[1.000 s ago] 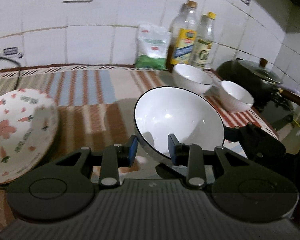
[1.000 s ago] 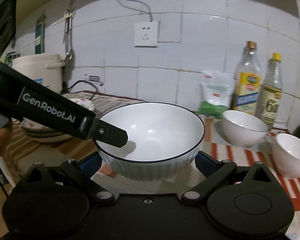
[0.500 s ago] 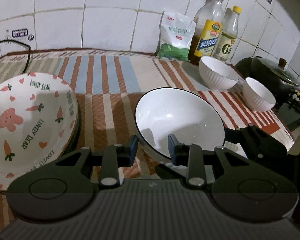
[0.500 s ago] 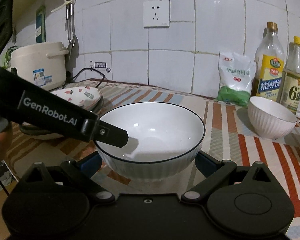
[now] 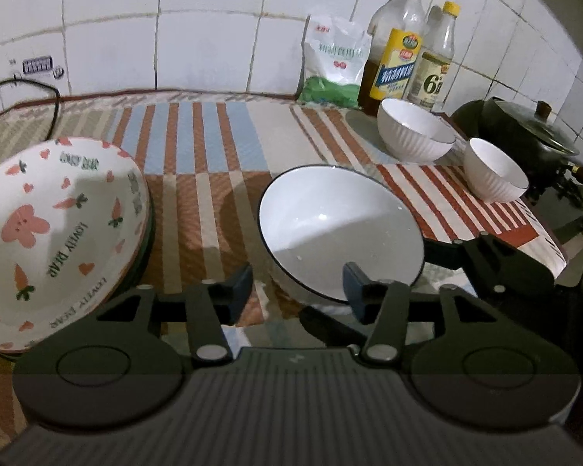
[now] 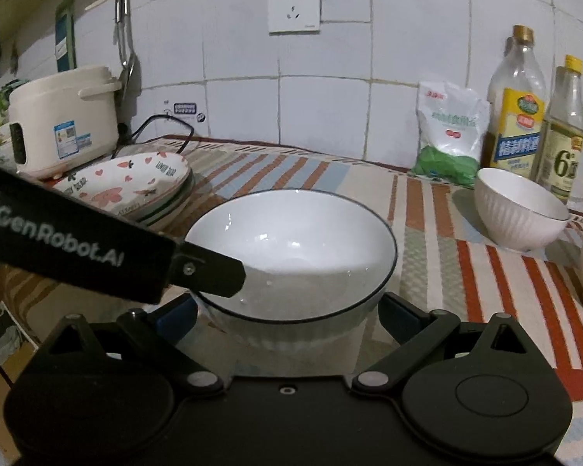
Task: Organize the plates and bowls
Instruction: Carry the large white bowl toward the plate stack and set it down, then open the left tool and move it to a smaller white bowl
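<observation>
A large white bowl with a dark rim (image 5: 338,229) (image 6: 291,252) stands on the striped mat. My left gripper (image 5: 297,291) has opened; one finger is inside the bowl's near rim, the other outside it. My right gripper (image 6: 287,310) is wide open with a finger on each side of the bowl's body; I cannot tell whether they touch it. A carrot-and-bunny plate (image 5: 54,233) (image 6: 128,186) tops a stack at the left. Two smaller white ribbed bowls (image 5: 412,132) (image 5: 493,171) stand at the back right.
Two oil bottles (image 5: 400,58) and a white-green bag (image 5: 338,66) stand against the tiled wall. A dark lidded pot (image 5: 524,132) is at the far right. A rice cooker (image 6: 58,120) with a black cord stands at the back left.
The bowl came down from the air onto the mat. My left gripper's fingers, which pinched the bowl's rim, have spread apart. Both cameras dropped lower with it.
</observation>
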{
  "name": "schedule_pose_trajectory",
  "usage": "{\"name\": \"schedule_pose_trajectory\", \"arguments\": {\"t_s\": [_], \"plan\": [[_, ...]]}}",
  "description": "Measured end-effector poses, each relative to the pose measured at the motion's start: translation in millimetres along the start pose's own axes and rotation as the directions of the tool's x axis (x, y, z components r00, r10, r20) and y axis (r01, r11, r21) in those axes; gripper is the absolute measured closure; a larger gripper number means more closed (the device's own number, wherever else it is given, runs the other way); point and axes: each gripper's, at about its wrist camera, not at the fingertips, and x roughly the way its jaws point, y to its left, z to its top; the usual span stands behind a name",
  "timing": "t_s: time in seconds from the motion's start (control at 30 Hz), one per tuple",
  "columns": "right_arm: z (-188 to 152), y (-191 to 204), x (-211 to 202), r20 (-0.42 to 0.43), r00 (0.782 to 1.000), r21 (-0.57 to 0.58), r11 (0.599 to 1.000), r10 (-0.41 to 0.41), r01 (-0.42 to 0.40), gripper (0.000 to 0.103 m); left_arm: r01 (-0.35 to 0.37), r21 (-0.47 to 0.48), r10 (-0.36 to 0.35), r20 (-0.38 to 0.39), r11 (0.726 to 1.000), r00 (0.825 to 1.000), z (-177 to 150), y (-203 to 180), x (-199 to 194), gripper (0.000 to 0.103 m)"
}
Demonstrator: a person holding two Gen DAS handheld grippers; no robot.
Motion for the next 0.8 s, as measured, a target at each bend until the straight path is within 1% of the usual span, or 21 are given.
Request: {"name": "schedule_pose_trajectory", "arguments": {"t_s": [0.17, 0.3, 0.4, 0.5, 0.63, 0.7, 0.73, 0.8], "plan": [[3, 4, -13, 0.005, 1.0, -0.037, 0.999, -0.028, 0.028, 0.002, 0.002, 0.006, -0.002, 0.019, 1.0, 1.0, 0, -5, -13, 0.049], [6, 1, -31, -0.012, 0.999, -0.02, 0.999, -0.042, 0.042, 0.002, 0.003, 0.014, -0.004, 0.03, 1.0, 1.0, -1, -10, -27, 0.045], [7, -3, -49, -0.028, 0.998, -0.015, 0.999, -0.051, 0.051, 0.002, 0.001, 0.024, -0.001, 0.017, 1.0, 1.0, -2, -16, -39, 0.043], [8, -9, -71, -0.042, 0.997, 0.002, 0.998, -0.069, 0.07, 0.002, 0.0, 0.055, -0.001, 0.02, 0.999, 1.0, -3, -25, -53, 0.042], [8, -22, -97, -0.072, 0.994, 0.045, 0.995, -0.087, 0.09, 0.002, 0.022, 0.102, -0.023, 0.009, 0.995, 1.0, -3, -39, -70, 0.038], [8, -26, -110, -0.074, 0.991, 0.045, 0.992, -0.115, 0.118, 0.002, 0.031, 0.126, -0.033, 0.008, 0.992, 0.999, -4, -48, -78, 0.035], [7, -28, -116, -0.073, 0.989, 0.046, 0.99, -0.129, 0.133, 0.002, 0.034, 0.14, -0.035, 0.008, 0.99, 0.999, -4, -52, -81, 0.032], [6, -34, -128, -0.074, 0.986, 0.053, 0.987, -0.148, 0.153, 0.002, 0.024, 0.169, -0.027, 0.016, 0.985, 0.999, -5, -61, -89, 0.03]]}}
